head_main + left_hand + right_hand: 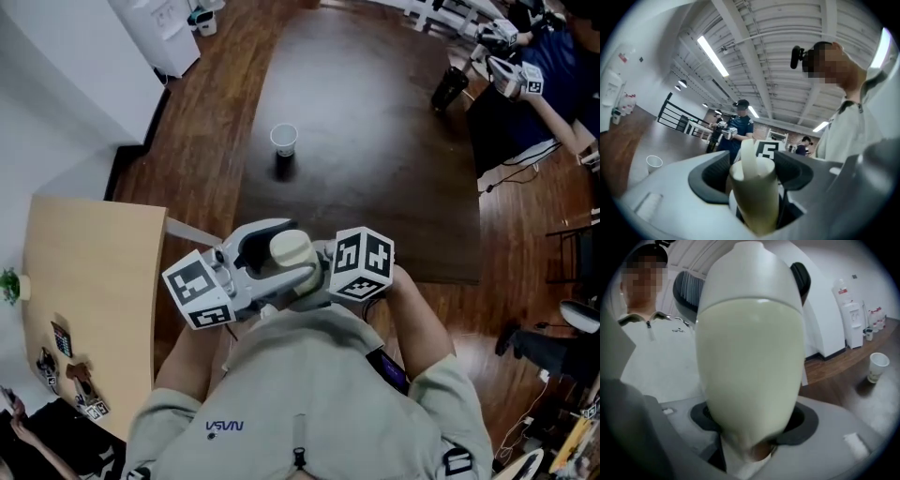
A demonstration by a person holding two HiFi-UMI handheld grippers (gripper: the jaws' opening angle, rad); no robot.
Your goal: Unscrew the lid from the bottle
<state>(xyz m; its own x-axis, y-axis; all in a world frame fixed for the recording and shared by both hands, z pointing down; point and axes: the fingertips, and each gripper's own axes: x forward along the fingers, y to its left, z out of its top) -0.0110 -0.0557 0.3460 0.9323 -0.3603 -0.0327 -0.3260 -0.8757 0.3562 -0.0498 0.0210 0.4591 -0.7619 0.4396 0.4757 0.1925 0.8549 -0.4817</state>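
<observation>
Head view: a person holds both grippers close to the chest, facing each other. The left gripper (265, 260) and the right gripper (317, 267) meet on a cream bottle (291, 247), which is held in the air between them. Beyond them a cup (284, 139) stands on a dark surface (375, 169). A pale table (94, 281) is at the left, and another person (539, 66) with grippers is at the top right.

Left gripper view: the bottle's top end stands upright between the two dark pads (708, 176), which close against its sides. A pale strap (747, 154) rises from that end. The right gripper's marker cube shows just behind it, and the cup is low at the left.

Right gripper view: the bottle fills most of the frame, its cream body clamped low between this gripper's jaws. The whiter lid (750, 273) sits on the body, with the left gripper's pads against it on both sides. The cup stands at the right, near a water dispenser (853, 324).
</observation>
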